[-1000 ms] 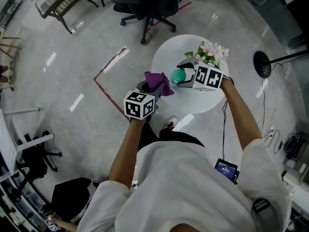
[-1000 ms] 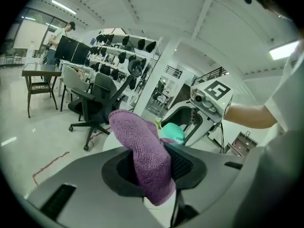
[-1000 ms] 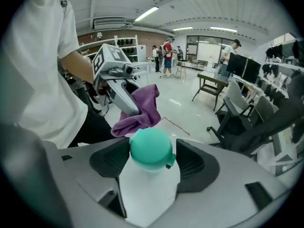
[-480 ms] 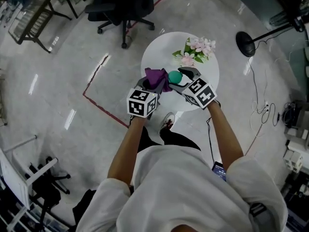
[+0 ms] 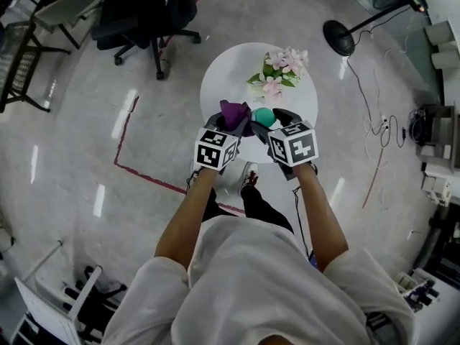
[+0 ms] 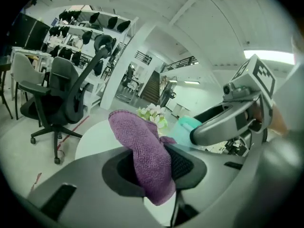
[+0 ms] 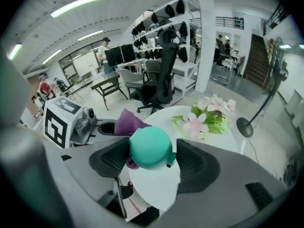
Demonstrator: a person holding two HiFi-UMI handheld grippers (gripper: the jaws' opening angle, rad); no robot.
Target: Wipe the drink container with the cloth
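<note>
Jaws of the right hand-held gripper clamp the teal drink container from both sides, holding it above the white tabletop. Just to its left, the left hand-held gripper pinches a purple cloth, whose fold stands up beside the container. Pink flowers lie beyond.

Place: open-plan office, part lab floor.
Seating: black swivel office chairs on castors.
Workstations: monitors on work tables, people standing nearby.
Storage: tall shelves carrying rows of dark rounded gear.
Building: staircase, strip ceiling lights, polished pale floor marked with red tape.
Foreground: round white desk with flowers.
</note>
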